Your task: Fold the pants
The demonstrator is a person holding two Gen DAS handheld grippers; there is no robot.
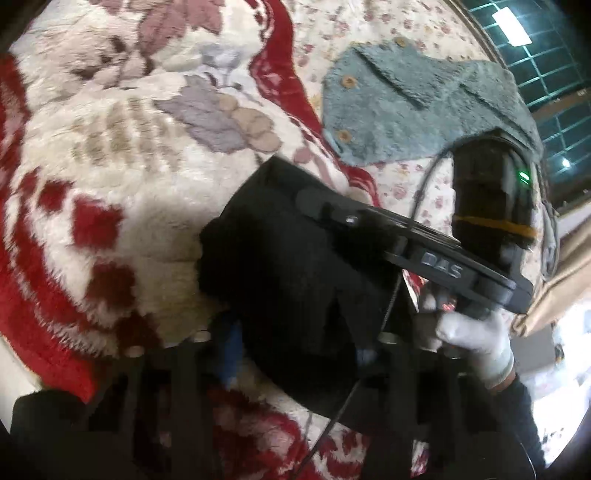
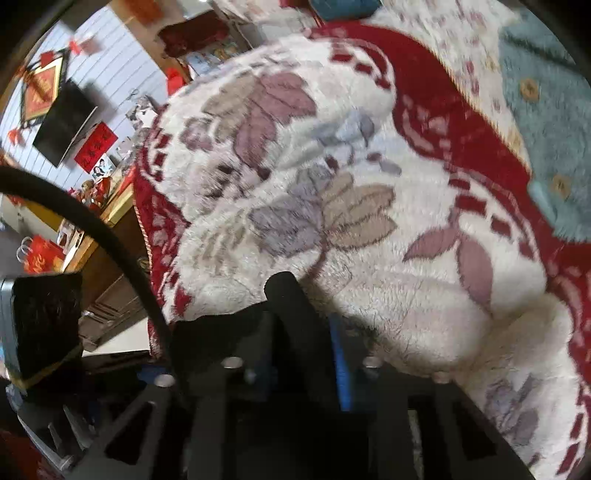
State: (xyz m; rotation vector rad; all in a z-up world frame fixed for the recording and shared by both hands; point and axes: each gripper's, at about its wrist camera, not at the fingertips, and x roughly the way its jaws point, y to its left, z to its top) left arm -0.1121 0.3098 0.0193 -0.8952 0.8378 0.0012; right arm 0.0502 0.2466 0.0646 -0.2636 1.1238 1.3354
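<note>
Pants, black and bunched, are lying on my floral blanket near a teal garment; right gripper is clamping them, left gripper's grip I cannot tell.

the black folded pants lie on the red-and-cream floral plush blanket, which covers the bed. beyond them, toward the upper right of the left wrist view, the grey-blue fuzzy garment with round buttons lies flat on the cream small-flowered sheet. the right claw lies across the top of the pants, its white-gloved hand to their right. in the right wrist view, black cloth sits between that claw's fingers, and the blanket spreads ahead.
</note>
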